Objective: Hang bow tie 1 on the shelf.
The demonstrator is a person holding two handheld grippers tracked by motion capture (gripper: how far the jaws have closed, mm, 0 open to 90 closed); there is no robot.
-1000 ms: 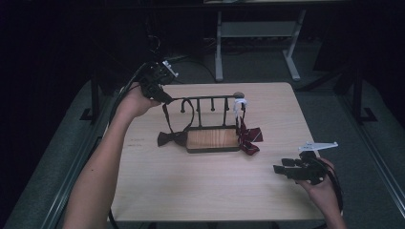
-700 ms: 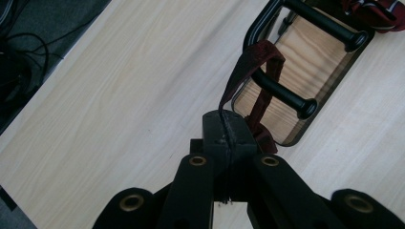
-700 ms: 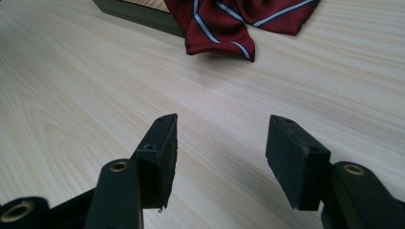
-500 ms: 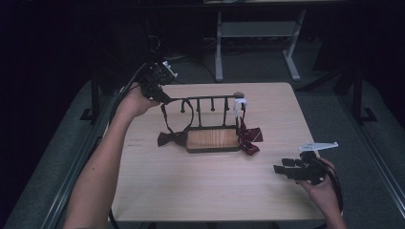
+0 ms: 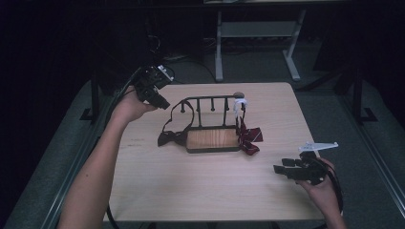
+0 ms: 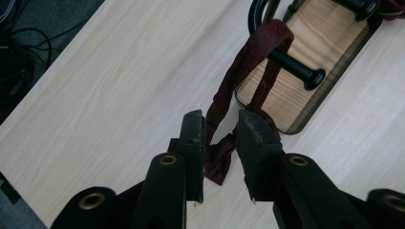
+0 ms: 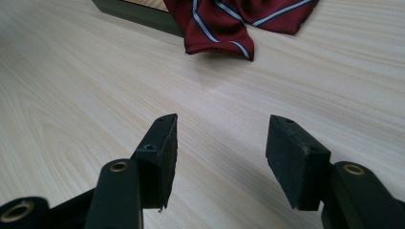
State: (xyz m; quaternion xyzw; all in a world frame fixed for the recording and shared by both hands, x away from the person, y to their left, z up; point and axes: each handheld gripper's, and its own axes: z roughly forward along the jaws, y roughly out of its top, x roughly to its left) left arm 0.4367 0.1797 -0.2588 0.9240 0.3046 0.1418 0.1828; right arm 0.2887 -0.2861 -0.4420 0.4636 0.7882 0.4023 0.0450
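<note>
I hold my left gripper (image 5: 152, 86) up above the table's (image 5: 200, 191) far left corner, and its jaws stand a narrow way apart with nothing between them. Looking along those jaws in the left gripper view (image 6: 220, 138), I see the dark maroon bow tie (image 6: 217, 160) lying on the wood below, its strap (image 6: 248, 62) looped over one black peg (image 6: 296, 69) of the rack (image 5: 212, 124). The rack sits mid-table, with a wooden base (image 5: 212, 139) inside a black frame and a row of upright pegs along its top rail. At its right end a striped red tie (image 5: 249, 138) spills off the base onto the table, and something white (image 5: 240, 102) hangs near the top of that end post. My right gripper (image 5: 286, 169) rests low near the table's near right edge, jaws wide and empty, pointed toward the striped tie (image 7: 239, 21)
</note>
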